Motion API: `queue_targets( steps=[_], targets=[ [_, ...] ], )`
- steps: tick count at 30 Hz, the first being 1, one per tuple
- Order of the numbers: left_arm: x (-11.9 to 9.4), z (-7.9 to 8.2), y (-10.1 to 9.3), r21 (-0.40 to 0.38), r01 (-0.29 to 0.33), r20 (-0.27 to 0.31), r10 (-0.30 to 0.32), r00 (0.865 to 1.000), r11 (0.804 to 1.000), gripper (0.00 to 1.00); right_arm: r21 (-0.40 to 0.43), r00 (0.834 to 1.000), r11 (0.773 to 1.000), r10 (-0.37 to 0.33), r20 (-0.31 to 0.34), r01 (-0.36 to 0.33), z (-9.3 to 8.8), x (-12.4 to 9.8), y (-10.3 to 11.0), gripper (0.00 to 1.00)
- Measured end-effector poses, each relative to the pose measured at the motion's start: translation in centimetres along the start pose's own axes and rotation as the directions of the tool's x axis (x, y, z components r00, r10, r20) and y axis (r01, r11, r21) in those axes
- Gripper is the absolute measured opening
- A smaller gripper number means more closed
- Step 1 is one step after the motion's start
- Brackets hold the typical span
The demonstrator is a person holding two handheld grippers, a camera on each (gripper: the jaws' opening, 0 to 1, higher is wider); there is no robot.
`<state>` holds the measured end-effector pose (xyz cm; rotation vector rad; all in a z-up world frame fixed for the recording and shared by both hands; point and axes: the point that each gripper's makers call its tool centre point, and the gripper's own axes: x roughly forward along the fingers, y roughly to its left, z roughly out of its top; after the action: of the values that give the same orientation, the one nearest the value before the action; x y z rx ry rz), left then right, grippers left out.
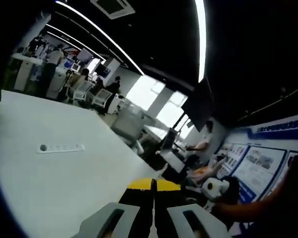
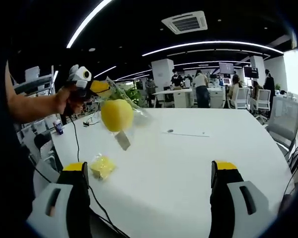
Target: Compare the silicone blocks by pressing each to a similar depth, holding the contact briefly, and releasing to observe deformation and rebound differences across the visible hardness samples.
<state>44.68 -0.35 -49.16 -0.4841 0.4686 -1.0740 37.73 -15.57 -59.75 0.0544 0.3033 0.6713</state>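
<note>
An open office: long light strips (image 2: 213,45) and a ceiling vent (image 2: 185,22) overhead, bright windows (image 1: 148,91) at twelve o'clock, white chairs (image 2: 262,99), and blue wall posters (image 1: 256,166) at three o'clock.

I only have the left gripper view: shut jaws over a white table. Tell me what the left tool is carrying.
Observer: In the right gripper view, a clear bag hangs from the left tool, with a round yellow piece inside it, lifted off the table.
Operator: Now report any other sample on that table.
Observer: A second yellow piece, also in a clear wrapper, lies on the table near its front edge, just beside one jaw of the wide-open right tool.
</note>
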Motion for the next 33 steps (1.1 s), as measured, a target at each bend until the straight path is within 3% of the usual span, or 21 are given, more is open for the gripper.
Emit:
queue_targets(
  steps=[8, 22, 33],
  targets=[
    [-0.2, 0.7, -1.1, -0.013, 0.026, 0.029, -0.026, 0.999, 1.000, 0.00, -0.003, 1.000, 1.000, 0.002, 0.017, -0.002, 0.8, 0.0, 0.0, 0.96],
    [0.0, 1.1, -2.4, 0.001, 0.074, 0.019, -0.074, 0.997, 0.997, 0.00, -0.009, 0.999, 1.000, 0.021, 0.033, -0.021, 1.7, 0.1, 0.3, 0.96],
    [-0.8, 2.9, -5.3, 0.115, 0.085, 0.002, -0.086, 0.996, 0.990, 0.00, -0.034, 0.993, 0.995, 0.095, 0.072, -0.093, 5.6, 1.1, 0.8, 0.96]
  ],
)
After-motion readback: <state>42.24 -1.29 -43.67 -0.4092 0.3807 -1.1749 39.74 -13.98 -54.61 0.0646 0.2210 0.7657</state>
